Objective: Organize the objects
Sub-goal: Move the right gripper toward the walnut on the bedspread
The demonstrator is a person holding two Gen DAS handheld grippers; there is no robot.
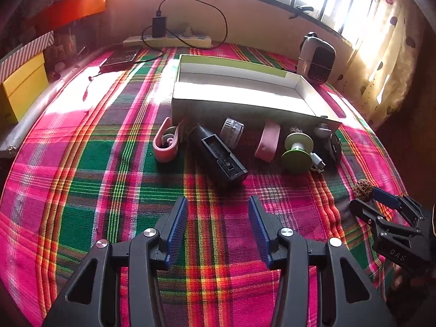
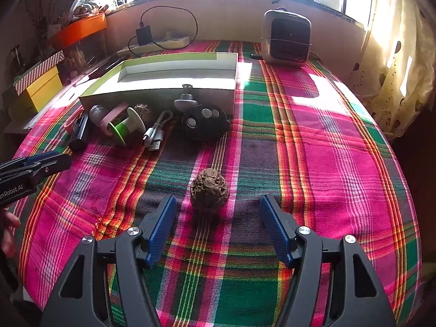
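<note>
On plaid cloth | walnut (image 2: 209, 190) just ahead of right gripper (image 2: 215, 204), jaws spread | left gripper (image 1: 218, 209) released

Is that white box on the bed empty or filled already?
Empty as far as shown: the box shows bare white floor, and the items lie outside along its front wall.

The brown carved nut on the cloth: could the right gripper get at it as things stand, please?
Probably yes: the right gripper is open, the brown carved nut lies alone just ahead between its fingers, and nothing blocks the way.
</note>
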